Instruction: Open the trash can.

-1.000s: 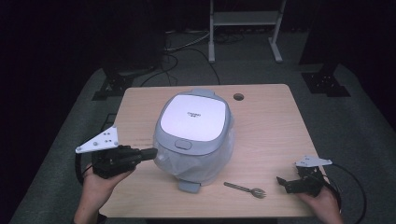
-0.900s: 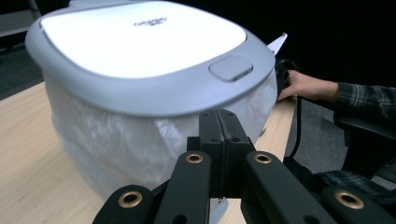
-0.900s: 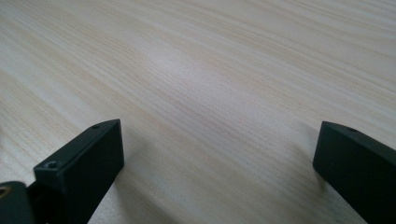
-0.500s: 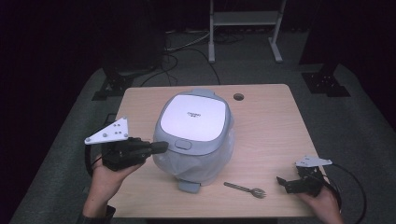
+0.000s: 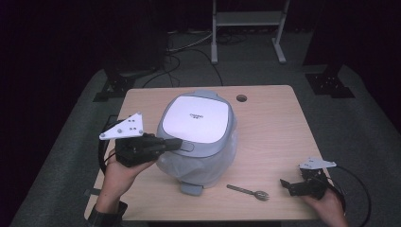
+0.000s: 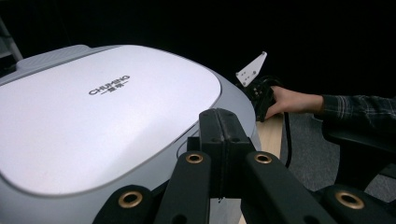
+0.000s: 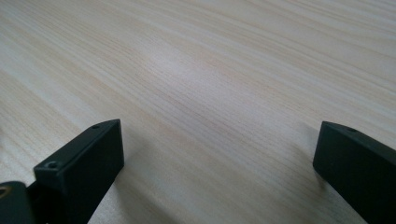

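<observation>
- The left gripper (image 5: 172,144) has moved right and slightly away from the person over the last second: from the table's left edge, well apart from the rice cooker (image 5: 198,137), to the cooker's near-left lid edge.
- In the high view its tips sit at the latch button (image 5: 185,146) on the lid's front rim; actual contact cannot be confirmed.
- In the left gripper view, the fingers (image 6: 219,140) are pressed together with nothing between them and point across the lid (image 6: 102,116).
- Judgement: closed fingers brought to the latch suggest a push to release the lid. The lid is down, so opening has not yet taken place.
- The right gripper (image 5: 294,185) has not changed place. It rests at the near-right corner of the table (image 5: 274,123), held by the right hand (image 5: 326,203).
- In the right gripper view, its fingers (image 7: 88,158) are spread wide with bare table surface between them.
- The rice cooker stands at the middle of the table, slightly left of centre, unmoved.
- The fork (image 5: 248,191) lies flat, near and right of the cooker, between it and the right gripper, touching neither.
- Count: one rice cooker, one fork, two grippers, one table.
</observation>
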Tool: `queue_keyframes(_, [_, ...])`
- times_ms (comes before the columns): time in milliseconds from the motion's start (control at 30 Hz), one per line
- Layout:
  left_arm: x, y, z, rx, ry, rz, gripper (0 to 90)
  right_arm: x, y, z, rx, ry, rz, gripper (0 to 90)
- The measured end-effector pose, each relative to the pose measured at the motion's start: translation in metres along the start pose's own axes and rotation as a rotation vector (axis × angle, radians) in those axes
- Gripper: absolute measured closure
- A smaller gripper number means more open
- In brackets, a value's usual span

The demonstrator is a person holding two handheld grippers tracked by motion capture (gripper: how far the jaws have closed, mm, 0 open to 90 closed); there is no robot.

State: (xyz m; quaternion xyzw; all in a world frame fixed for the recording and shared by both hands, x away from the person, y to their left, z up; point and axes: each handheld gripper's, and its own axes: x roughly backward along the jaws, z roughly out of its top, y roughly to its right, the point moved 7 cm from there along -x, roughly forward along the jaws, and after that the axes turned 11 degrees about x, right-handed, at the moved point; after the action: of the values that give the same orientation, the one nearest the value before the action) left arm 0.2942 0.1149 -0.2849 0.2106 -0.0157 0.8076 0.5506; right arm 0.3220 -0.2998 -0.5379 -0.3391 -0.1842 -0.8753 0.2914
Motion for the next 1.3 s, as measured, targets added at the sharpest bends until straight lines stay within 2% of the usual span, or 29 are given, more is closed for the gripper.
queue_keyframes(267, [-0.01,-0.001,-0.001,0.0,-0.018,-0.001,89.9,0.0,0.0,0.0,0.002,0.001,0.0,0.8])
queue_keyframes(833, [-0.014,0.001,-0.006,0.008,-0.047,-0.014,90.0,0.0,0.0,0.0,0.001,0.0,0.0,0.8])
queue_keyframes(967, [-0.013,0.001,-0.005,0.006,-0.043,-0.021,88.4,0.0,0.0,0.0,0.002,0.001,0.001,0.8])
queue_keyframes(1100, [-0.007,-0.003,-0.005,0.013,-0.031,0.01,85.0,0.0,0.0,0.0,0.002,0.001,0.001,0.8])
queue_keyframes(1300, [0.003,-0.004,-0.004,0.01,-0.015,0.023,85.0,0.0,0.0,0.0,0.002,0.001,0.001,0.9])
